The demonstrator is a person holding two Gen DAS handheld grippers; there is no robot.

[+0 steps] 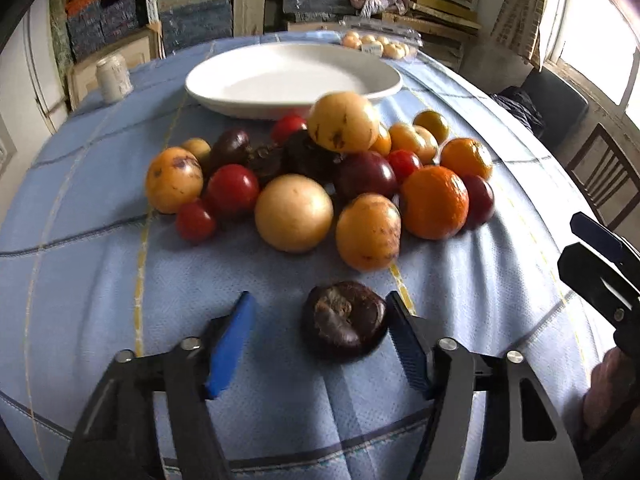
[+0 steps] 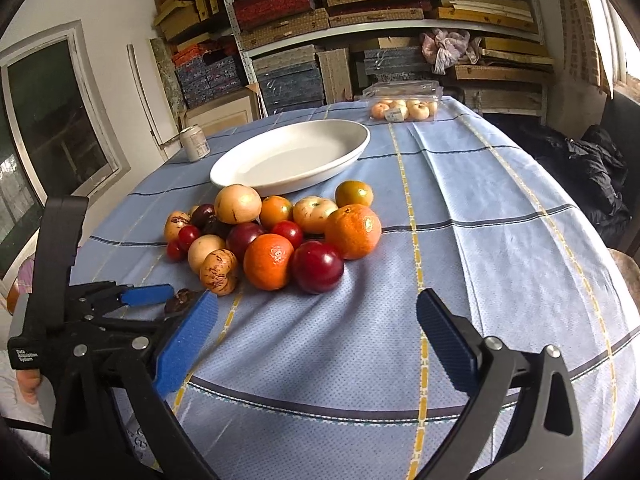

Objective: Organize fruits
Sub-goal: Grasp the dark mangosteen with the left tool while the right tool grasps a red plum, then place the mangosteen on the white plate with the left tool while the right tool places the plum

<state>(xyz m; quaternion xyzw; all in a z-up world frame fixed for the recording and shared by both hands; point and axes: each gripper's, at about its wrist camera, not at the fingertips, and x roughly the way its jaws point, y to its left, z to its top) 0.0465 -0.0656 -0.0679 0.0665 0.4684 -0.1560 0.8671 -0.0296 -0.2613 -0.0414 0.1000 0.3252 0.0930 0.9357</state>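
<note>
Left wrist view: the left gripper (image 1: pixel 320 336) stands with jaws apart around a dark, wrinkled fruit (image 1: pixel 345 319) lying alone on the blue checked tablecloth (image 1: pixel 100 280). The right-hand pad (image 1: pixel 408 344) sits at or against the fruit's side; the left-hand pad (image 1: pixel 230 346) is clear of it, with bare cloth between. No grip is made. The fruit therefore lies off-centre in the jaws, toward the right-hand pad, and is roundish with no marked long axis.

Beyond it, the main pile of fruits (image 1: pixel 320 184) lies near, and the white dish (image 1: pixel 294 76) stands empty behind the pile.

Right wrist view: the right gripper (image 2: pixel 320 336) is open over bare cloth, holding nothing, well apart from the dark fruit. The left gripper is plainly the nearer.

Judgement: the coming move turns on that offset. Closing from here may push the fruit sideways before both pads bear on it.
</note>
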